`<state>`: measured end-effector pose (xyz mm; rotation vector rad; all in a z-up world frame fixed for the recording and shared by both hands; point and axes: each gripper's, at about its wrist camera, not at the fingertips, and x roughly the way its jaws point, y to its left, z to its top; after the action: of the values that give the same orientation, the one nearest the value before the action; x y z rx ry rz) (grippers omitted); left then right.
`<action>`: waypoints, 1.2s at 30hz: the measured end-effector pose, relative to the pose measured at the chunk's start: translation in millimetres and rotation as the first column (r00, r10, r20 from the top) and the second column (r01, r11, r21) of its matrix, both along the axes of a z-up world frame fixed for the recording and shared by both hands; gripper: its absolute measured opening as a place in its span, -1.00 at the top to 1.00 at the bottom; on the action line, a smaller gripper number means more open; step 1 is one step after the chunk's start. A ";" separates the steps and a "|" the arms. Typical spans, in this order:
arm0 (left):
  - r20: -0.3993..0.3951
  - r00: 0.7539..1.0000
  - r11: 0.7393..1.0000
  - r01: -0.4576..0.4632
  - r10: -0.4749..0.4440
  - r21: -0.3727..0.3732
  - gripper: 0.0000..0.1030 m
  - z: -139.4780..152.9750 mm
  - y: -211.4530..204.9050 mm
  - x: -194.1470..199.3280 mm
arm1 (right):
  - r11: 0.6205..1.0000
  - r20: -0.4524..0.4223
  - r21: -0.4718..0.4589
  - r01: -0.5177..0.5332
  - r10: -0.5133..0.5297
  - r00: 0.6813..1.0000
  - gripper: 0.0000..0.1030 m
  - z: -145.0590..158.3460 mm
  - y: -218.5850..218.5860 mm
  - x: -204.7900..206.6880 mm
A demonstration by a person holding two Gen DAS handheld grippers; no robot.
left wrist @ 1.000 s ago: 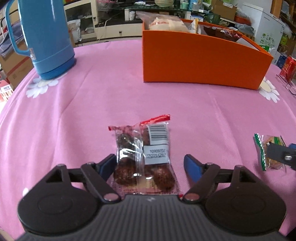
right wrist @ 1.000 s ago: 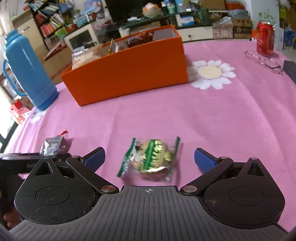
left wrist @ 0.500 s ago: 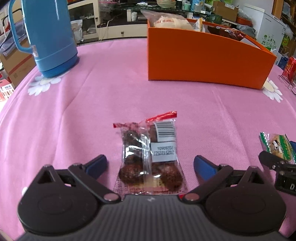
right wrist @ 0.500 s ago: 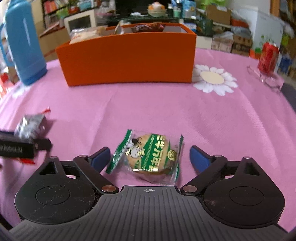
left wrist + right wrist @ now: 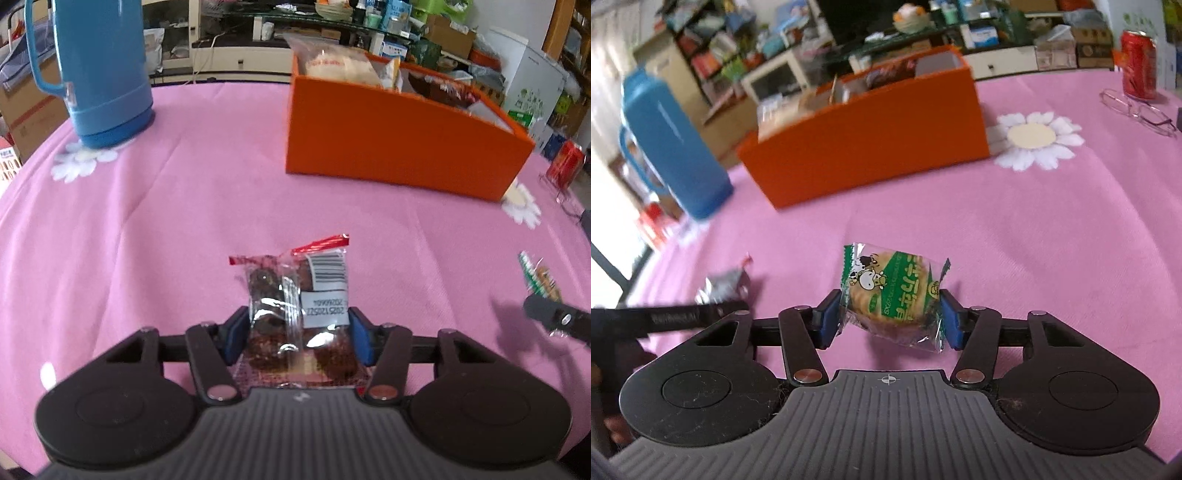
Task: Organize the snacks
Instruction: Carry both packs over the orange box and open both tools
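our left hand-held gripper [image 5: 297,332] pinches the date packet [image 5: 299,314], our right hand-held gripper [image 5: 888,317] the green cracker packet [image 5: 892,295]; slick film may slip before the orange box [image 5: 399,147].

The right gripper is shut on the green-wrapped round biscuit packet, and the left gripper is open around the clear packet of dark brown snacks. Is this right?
Not quite. The left gripper is also shut: the left wrist view shows its blue pads pressing both sides of the clear packet of dark brown snacks. The right gripper is shut on the green-wrapped round biscuit packet, as you say.
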<state>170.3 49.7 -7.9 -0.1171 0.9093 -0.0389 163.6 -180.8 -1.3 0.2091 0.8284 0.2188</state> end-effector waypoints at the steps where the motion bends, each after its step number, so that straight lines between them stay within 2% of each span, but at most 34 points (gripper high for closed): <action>1: 0.009 1.000 1.000 -0.001 0.001 -0.001 -0.07 5.5 1.0 1.8 | 1.000 0.009 0.020 0.003 -0.003 1.000 0.44 5.4 -3.0 1.4; 4: 0.052 0.999 0.999 0.004 -0.001 -0.041 -0.06 30.3 9.7 17.2 | 0.996 0.049 0.094 0.006 -0.011 0.999 0.44 27.5 -11.8 14.0; 6: 0.104 0.995 0.998 0.003 0.003 -0.058 -0.06 53.6 15.3 38.6 | 0.995 0.099 0.101 -0.010 0.000 0.995 0.44 46.7 -13.0 31.3; 9: 0.193 0.981 0.999 0.004 0.006 -0.049 -0.06 90.3 16.1 86.9 | 0.998 0.200 0.044 -0.040 0.030 0.979 0.44 80.3 -6.4 75.0; 12: 0.241 0.971 1.000 0.012 -0.006 -0.026 -0.06 110.2 4.9 136.2 | 0.997 0.278 -0.056 -0.050 0.064 0.959 0.43 101.1 7.5 130.1; 17: 0.233 0.971 0.997 0.068 -0.055 -0.048 -0.06 107.6 -29.0 209.5 | 0.986 0.296 -0.162 -0.041 0.088 0.951 0.43 101.0 24.7 210.9; 21: 0.181 0.979 0.993 0.109 -0.099 -0.050 -0.07 80.8 -57.8 241.5 | 0.981 0.241 -0.191 -0.045 0.092 0.966 0.43 83.0 28.6 251.3; 26: 0.202 0.970 0.989 0.120 -0.135 0.084 -0.14 58.2 -81.0 249.1 | 0.971 0.185 -0.223 -0.085 0.128 0.974 0.40 50.0 32.7 263.4; 28: 0.209 0.969 0.988 0.115 -0.135 0.105 -0.26 56.0 -80.3 247.7 | 0.980 0.185 -0.182 -0.077 0.111 0.977 0.33 43.9 25.6 266.8; 30: 0.204 0.971 0.990 0.105 -0.122 0.093 -0.44 58.8 -75.2 248.6 | 0.986 0.181 -0.153 -0.065 0.093 0.979 0.21 41.7 20.3 268.3; 32: 0.216 0.970 0.994 0.102 -0.108 0.038 -0.46 68.5 -64.4 239.0 | 0.990 0.171 -0.124 -0.060 0.081 0.982 0.09 43.9 15.6 267.0; 36: 0.279 0.959 0.998 0.063 -0.055 -0.020 -0.56 87.9 -46.9 192.9 | 0.989 0.243 -0.139 -0.047 0.080 0.967 -0.47 65.5 11.5 234.0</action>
<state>363.2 2.8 80.0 -0.1082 0.6302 -0.1209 397.7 -169.3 64.2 0.0290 0.5978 0.2442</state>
